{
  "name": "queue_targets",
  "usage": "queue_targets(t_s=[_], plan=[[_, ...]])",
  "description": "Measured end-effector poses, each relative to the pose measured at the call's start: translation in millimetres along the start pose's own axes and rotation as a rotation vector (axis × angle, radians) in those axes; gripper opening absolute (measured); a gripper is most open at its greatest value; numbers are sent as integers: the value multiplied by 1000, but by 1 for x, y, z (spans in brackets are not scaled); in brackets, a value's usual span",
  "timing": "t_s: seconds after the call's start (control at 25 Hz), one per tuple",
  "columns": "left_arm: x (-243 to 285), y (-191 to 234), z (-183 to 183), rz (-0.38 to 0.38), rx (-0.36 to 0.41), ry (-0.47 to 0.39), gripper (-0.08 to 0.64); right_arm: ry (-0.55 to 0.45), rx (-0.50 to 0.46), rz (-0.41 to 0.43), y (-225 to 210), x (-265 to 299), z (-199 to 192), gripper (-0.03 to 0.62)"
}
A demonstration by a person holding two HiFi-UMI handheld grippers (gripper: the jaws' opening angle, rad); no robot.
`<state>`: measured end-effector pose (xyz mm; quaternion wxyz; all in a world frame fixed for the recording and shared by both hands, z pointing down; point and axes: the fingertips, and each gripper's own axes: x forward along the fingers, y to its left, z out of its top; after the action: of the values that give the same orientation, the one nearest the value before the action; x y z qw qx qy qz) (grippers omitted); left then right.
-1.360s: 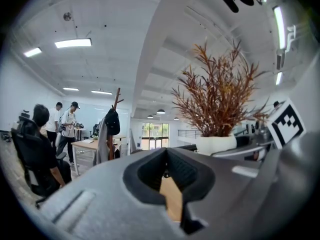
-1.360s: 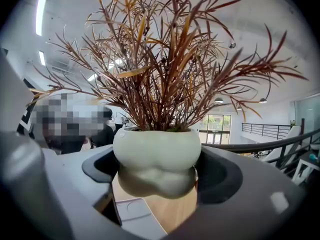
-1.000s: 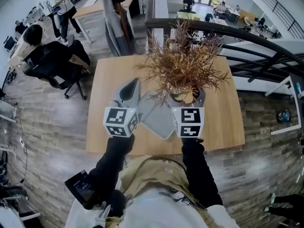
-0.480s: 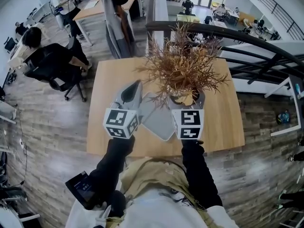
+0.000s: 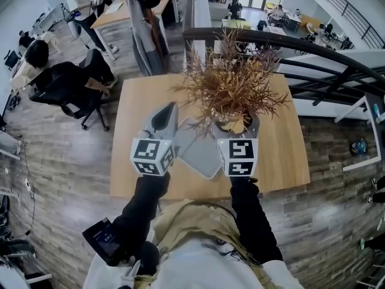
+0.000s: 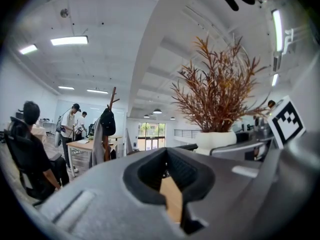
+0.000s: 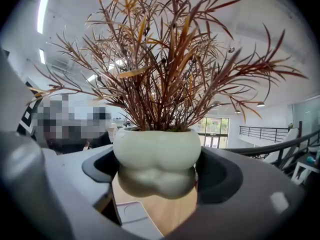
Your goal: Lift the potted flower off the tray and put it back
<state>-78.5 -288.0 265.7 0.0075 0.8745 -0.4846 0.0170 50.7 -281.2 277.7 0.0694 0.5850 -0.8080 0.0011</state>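
While the right tool (image 7: 157, 173) pinches the potted flower (image 7: 157, 149) over an office table (image 5: 278, 156), the left tool (image 6: 167, 155) is pressed together.

Table (image 5: 283, 161): lying under the left gripper (image 5: 170, 107).
Coat rack (image 5: 143, 26): standing beyond it.
Seated person (image 5: 60, 77): sitting far to its left.

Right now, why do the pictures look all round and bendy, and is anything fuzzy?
Head view: the wide lens bends the railing and the table edges. Left gripper view: black corners ring the picture, and the ceiling lamp glares white. Right gripper view: the white pot is sharp, but the grey jaws close to the lens look soft.
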Motion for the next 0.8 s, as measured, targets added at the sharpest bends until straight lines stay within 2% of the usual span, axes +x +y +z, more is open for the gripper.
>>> queue_targets(t_s=[0.8], plan=[[-5,0,-15,-9,-11,25,2,5,11,1,7,-2,-16,477]])
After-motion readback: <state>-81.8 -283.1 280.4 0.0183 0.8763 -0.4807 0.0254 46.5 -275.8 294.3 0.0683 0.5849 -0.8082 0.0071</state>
